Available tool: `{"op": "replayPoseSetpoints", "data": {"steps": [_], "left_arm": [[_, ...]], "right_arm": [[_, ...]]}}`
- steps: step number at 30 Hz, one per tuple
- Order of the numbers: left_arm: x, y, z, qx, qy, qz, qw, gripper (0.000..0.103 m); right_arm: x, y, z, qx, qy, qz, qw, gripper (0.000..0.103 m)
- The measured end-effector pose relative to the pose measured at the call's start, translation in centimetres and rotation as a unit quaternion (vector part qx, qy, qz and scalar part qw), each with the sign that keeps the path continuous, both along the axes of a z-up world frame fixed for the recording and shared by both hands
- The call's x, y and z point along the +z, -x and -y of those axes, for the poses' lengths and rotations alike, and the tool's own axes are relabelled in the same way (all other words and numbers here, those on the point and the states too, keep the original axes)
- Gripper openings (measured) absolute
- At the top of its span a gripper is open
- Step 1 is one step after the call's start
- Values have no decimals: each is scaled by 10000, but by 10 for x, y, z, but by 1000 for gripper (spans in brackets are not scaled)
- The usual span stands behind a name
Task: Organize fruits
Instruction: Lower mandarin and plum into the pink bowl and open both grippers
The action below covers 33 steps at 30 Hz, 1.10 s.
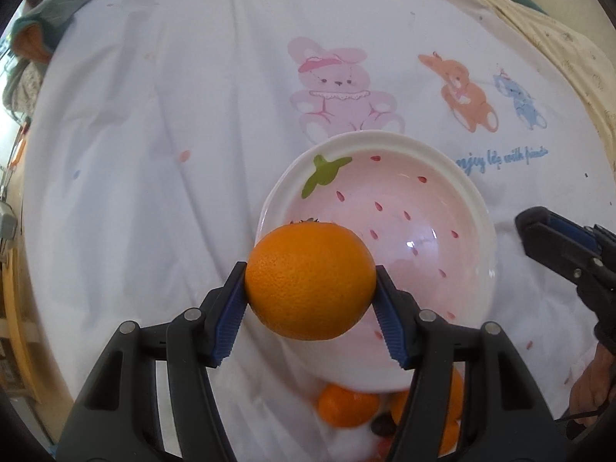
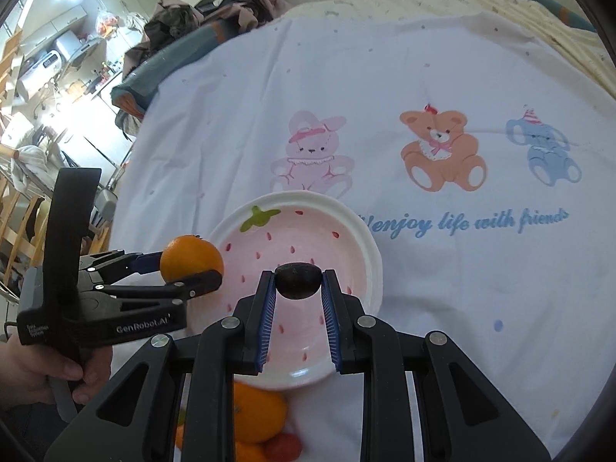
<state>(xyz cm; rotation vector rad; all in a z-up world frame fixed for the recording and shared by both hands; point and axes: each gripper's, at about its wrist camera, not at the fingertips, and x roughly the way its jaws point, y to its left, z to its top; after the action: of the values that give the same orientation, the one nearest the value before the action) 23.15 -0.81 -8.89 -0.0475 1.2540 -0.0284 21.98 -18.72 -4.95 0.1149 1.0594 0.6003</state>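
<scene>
My left gripper (image 1: 310, 281) is shut on an orange (image 1: 310, 281), held above the near left rim of a pink strawberry-patterned bowl (image 1: 400, 146). The right wrist view shows the same orange (image 2: 191, 257) in the left gripper (image 2: 191, 265) beside the bowl (image 2: 358, 227). My right gripper (image 2: 298, 279) is shut on a small dark round fruit (image 2: 298, 281) over the bowl's inside. In the left wrist view the right gripper (image 1: 539, 231) enters from the right edge. The bowl holds nothing.
More oranges (image 1: 346, 404) and a small red fruit (image 2: 283, 447) lie on the white printed cloth (image 1: 154, 154) just in front of the bowl. A person's hand (image 2: 34, 369) grips the left handle. Clothes and a kitchen sit beyond the cloth's far left.
</scene>
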Motion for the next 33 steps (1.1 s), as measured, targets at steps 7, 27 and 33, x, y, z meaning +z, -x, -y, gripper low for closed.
{"op": "replayPoseSetpoints", "data": {"steps": [7,27,33], "left_arm": [[-14,-11,13,-292,-270,88,9992,58],[-20,-22,22,-357,-148,-89,9992,62],[-8,-23,16,-272,-31,116,9996,83]], "right_arm": [[-33,-20,-20,179,150,-259,9994,26],[-77,-30,-29,118,381,-843,9956,26],[-75,-34,-21,-37,144,-951,9954,29]]}}
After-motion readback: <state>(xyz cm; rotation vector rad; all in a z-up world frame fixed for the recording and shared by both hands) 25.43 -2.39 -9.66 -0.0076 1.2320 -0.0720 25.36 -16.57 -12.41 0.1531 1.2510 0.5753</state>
